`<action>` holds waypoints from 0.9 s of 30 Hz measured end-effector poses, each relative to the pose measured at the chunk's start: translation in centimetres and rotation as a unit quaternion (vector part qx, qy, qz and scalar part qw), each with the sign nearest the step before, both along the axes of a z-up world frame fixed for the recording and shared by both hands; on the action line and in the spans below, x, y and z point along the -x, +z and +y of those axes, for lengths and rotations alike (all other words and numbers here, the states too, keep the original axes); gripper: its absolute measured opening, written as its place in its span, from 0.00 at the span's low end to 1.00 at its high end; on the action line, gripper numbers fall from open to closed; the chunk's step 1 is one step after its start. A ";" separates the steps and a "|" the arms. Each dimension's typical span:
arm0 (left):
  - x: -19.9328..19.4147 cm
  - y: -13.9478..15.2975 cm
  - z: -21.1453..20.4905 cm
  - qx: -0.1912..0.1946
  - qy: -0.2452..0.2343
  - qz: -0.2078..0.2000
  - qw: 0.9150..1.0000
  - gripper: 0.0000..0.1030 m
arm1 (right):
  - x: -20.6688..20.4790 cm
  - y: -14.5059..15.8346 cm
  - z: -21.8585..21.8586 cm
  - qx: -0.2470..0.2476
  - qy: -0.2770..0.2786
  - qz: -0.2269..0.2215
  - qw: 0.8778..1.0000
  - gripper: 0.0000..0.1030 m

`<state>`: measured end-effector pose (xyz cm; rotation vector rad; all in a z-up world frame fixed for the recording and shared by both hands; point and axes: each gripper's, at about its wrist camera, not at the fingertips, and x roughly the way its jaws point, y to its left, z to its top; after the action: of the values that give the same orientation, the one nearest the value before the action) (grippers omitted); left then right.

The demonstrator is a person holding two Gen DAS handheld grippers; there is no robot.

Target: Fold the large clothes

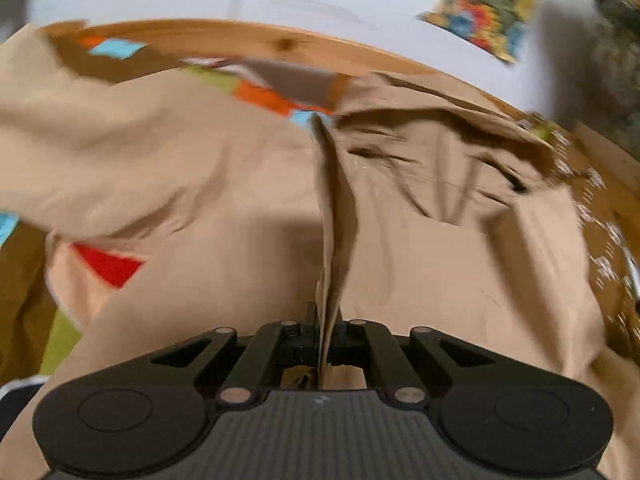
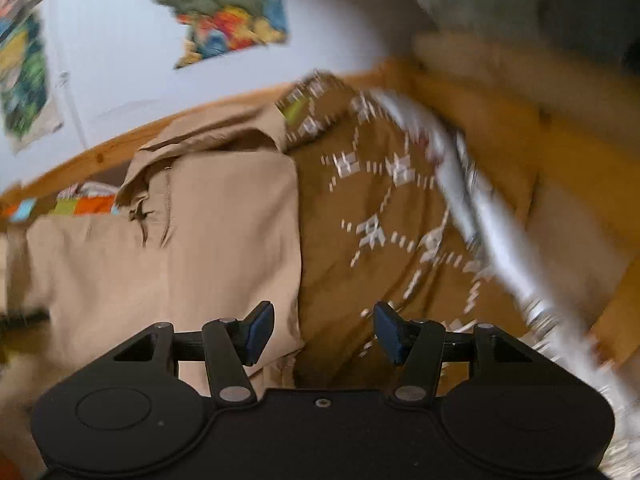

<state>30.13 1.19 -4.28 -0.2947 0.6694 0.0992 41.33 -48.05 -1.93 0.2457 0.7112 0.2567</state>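
Note:
A large beige shirt [image 1: 224, 216] lies spread over a brown patterned bedspread [image 2: 360, 216]. My left gripper [image 1: 326, 332] is shut on a pinched ridge of the beige shirt; the cloth rises from the jaws in a taut fold toward the collar [image 1: 432, 120]. In the right wrist view the beige shirt [image 2: 192, 240] lies partly folded, its collar [image 2: 192, 140] at the far end and its straight right edge running down the middle. My right gripper [image 2: 324, 330] is open and empty, just above the shirt's near right corner, its blue pads [image 2: 260, 326] apart.
A wooden bed frame [image 1: 256, 42] runs along the far side against a pale wall with colourful posters [image 2: 228, 12]. Coloured patches [image 1: 108, 266] of the bedspread show beside the shirt. A white patterned border [image 2: 472, 200] and tan bedding [image 2: 560, 152] lie at right.

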 end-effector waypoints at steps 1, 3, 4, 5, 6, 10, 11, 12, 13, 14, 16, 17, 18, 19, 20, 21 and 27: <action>0.3 -0.2 0.6 0.003 0.011 -0.004 1.000 0.02 | -0.5 -0.6 0.3 -0.006 0.001 0.003 1.000 0.56; 0.5 -0.4 1.3 -0.005 0.022 -0.009 1.000 0.02 | -1.8 -1.3 1.5 0.004 0.015 0.001 1.000 0.63; 0.5 -0.8 1.3 -0.015 0.016 -0.002 1.000 0.02 | -2.2 -1.4 2.2 0.013 0.020 -0.003 1.000 0.66; 0.2 -1.2 1.2 -0.029 0.008 0.013 0.999 0.02 | -3.0 -1.7 3.0 0.024 0.028 -0.010 0.999 0.69; -0.1 -1.6 1.0 -0.046 0.005 0.031 0.998 0.02 | -3.3 -2.0 3.7 0.032 0.033 -0.013 0.999 0.70; -0.1 -2.4 1.6 -0.054 0.023 0.063 0.996 0.07 | -6.0 -3.9 6.0 0.048 0.036 0.008 0.998 0.61; -0.4 -2.5 1.7 -0.055 0.024 0.071 0.996 0.09 | -6.7 -4.5 6.5 0.052 0.032 0.019 0.998 0.45; -0.5 -2.6 1.5 -0.061 0.022 0.076 0.995 0.13 | -7.0 -5.0 6.7 0.055 0.024 0.028 0.998 0.22; -0.7 -2.6 1.4 -0.067 0.013 0.082 0.994 0.15 | -7.4 -5.2 6.7 0.052 0.015 0.036 0.998 0.14; -0.8 -2.4 1.5 -0.066 0.002 0.088 0.994 0.19 | -7.5 -5.4 6.7 0.051 0.007 0.039 0.998 0.11; 0.3 -1.9 2.0 -0.055 -0.015 0.091 0.994 0.29 | -7.5 -5.5 7.0 0.067 -0.001 0.033 0.997 0.06; 1.0 -1.3 2.4 -0.051 -0.025 0.084 0.995 0.46 | -7.3 -5.3 6.9 0.074 0.001 0.030 0.997 0.06; 2.0 -0.8 2.9 -0.053 -0.032 0.074 0.995 0.64 | -7.0 -5.0 6.6 0.074 -0.001 0.030 0.997 0.11; 3.3 -0.2 3.4 -0.061 -0.034 0.062 0.996 0.70 | -6.5 -4.8 6.1 0.070 -0.002 0.030 0.997 0.16; 4.7 0.5 4.1 -0.074 -0.037 0.049 0.995 0.74 | -5.7 -4.4 5.6 0.068 -0.003 0.026 0.997 0.28; 5.9 1.0 4.7 -0.085 -0.041 0.043 0.995 0.76 | -4.3 -3.9 4.9 0.073 0.002 0.018 0.997 0.36; 12.1 2.1 9.7 -0.129 -0.062 0.080 0.986 0.78 | 6.1 -2.5 2.2 0.120 0.067 -0.012 0.990 0.73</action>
<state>17.99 10.89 -2.18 0.0061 0.8237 0.0894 35.21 -45.87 -4.42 -0.0344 0.7286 0.2992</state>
